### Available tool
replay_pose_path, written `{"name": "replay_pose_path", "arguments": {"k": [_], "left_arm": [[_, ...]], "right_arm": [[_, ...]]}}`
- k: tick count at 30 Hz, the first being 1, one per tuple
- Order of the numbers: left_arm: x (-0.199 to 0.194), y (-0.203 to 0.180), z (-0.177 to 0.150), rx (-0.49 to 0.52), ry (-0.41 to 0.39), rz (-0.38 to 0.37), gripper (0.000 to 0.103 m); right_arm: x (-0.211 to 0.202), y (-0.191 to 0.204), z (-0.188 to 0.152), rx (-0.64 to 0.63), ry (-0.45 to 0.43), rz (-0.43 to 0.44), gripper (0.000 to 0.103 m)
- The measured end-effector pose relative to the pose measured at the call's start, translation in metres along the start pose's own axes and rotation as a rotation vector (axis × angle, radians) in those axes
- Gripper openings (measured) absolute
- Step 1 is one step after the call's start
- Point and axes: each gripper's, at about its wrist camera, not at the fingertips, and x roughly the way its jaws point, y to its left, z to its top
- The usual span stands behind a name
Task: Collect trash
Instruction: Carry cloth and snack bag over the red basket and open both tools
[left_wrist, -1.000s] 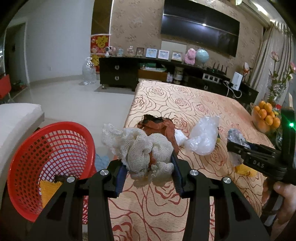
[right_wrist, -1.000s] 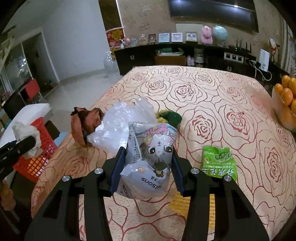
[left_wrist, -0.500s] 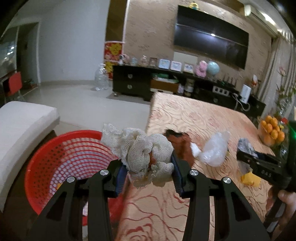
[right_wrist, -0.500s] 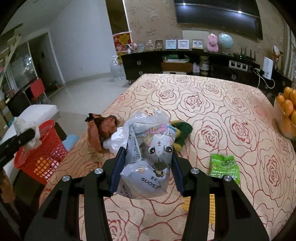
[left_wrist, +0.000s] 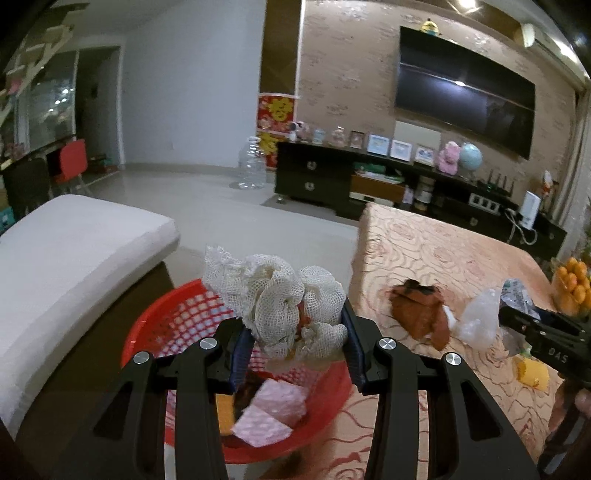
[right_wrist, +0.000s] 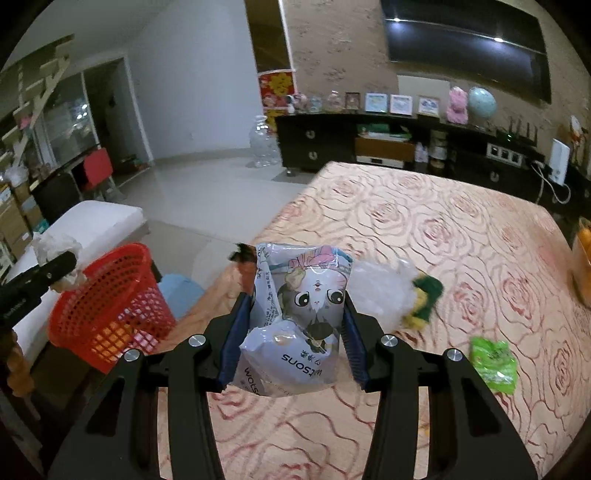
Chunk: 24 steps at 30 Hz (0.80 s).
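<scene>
My left gripper (left_wrist: 293, 332) is shut on a crumpled white mesh net (left_wrist: 280, 295) and hangs over the red mesh basket (left_wrist: 166, 325), which holds a pink packet (left_wrist: 273, 410) and orange scraps. My right gripper (right_wrist: 291, 321) is shut on a grey cartoon-cat wipes packet (right_wrist: 303, 310), above the table's left part. From the right wrist view the red mesh basket (right_wrist: 110, 306) stands beside the table's left edge, with the left gripper (right_wrist: 55, 273) above its rim. On the rose-patterned table (right_wrist: 461, 229) lie a brown crumpled wrapper (left_wrist: 421, 306), a clear plastic bag (right_wrist: 380, 291), a green-yellow sponge (right_wrist: 424, 295) and a green packet (right_wrist: 493, 363).
A white cushioned seat (left_wrist: 66, 266) stands left of the basket. A bowl of oranges (left_wrist: 572, 288) sits at the table's right edge. A yellow scrap (left_wrist: 532, 373) lies near the right gripper (left_wrist: 546, 332). A dark TV cabinet (left_wrist: 369, 184) lines the far wall, a water jug (left_wrist: 253, 164) on the floor.
Both grippers have swung left and risen, each keeping its load. The net has moved from over the table edge to over the basket; the wipes packet has come nearer the table's left edge.
</scene>
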Motion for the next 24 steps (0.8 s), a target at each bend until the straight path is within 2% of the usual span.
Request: {"name": "replay_pose_path", "arguments": {"k": [9,14,19,24], "left_arm": [[-0.001,0.027,0.008,-0.052,-0.007,0.073,0.040],[0.003,0.036,0.009,-0.070,0.004,0.105,0.040],[0.015,0.044,0.007,-0.079,0.038,0.139,0.040],[0.029,0.048,0.000,-0.074,0.083,0.167,0.040]], "right_arm": [[0.010,0.044,0.022,-0.064,0.006,0.080,0.046],[0.018,0.078,0.043,-0.129,0.012,0.169,0.046],[0.031,0.110,0.052,-0.192,0.029,0.274,0.046],[0.051,0.129,0.048,-0.200,0.085,0.320,0.046]]}}
